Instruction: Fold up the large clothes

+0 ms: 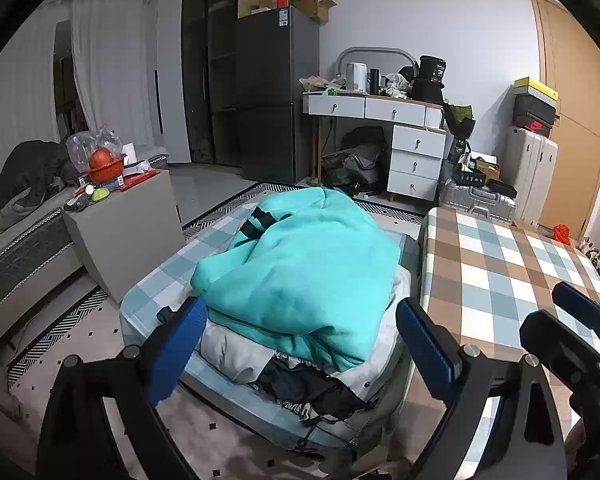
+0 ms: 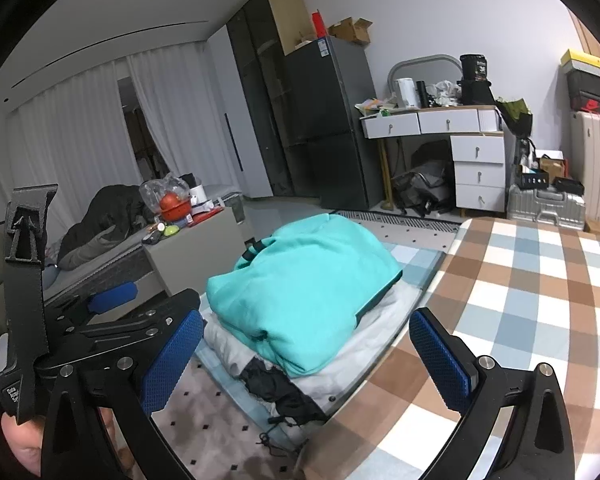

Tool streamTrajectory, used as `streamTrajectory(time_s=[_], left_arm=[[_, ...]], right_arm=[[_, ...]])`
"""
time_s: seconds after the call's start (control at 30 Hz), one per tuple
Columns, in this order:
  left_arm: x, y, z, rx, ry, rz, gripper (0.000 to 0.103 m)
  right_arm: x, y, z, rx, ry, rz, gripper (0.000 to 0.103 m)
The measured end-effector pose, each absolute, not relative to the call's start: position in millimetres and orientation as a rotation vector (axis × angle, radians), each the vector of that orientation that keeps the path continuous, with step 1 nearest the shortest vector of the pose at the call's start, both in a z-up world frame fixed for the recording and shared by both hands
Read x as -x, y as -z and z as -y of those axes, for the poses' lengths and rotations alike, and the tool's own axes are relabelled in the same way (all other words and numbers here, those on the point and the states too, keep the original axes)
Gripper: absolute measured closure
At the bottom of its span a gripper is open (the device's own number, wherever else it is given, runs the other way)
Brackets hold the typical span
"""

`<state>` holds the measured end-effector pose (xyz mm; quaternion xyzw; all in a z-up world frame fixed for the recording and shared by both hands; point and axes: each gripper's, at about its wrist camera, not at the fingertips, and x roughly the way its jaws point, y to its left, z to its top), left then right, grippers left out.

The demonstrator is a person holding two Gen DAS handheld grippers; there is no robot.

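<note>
Both tongs, left gripper (image 1: 300, 344) & right gripper (image 2: 306, 354), hover apart & empty near the teal garment (image 1: 300, 264) atop the pile, prob. the next pick for folding on the checked table (image 2: 520, 300) at right.

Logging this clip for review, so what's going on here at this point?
A person holds two handheld grippers, both open and empty, aimed at a pile of clothes. The left gripper and right gripper hover short of the pile, touching nothing. A teal garment sits bundled on top of a white garment and a dark garment, all stacked on a blue checked mat on the floor. Beside it, the brown checked table is bare where visible.
</note>
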<state>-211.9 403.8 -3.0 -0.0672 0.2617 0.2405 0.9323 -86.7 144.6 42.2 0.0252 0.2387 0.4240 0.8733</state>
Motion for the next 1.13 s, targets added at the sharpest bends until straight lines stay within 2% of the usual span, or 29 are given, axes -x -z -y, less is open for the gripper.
streamTrajectory(time_s=[1.13], left_arm=[[206.8,11.2,-407.5,0.117,-0.495,-0.556,0.01]], right_arm=[[89.3,-39.3,-152.6,-0.058,-0.896,-0.497,0.0]])
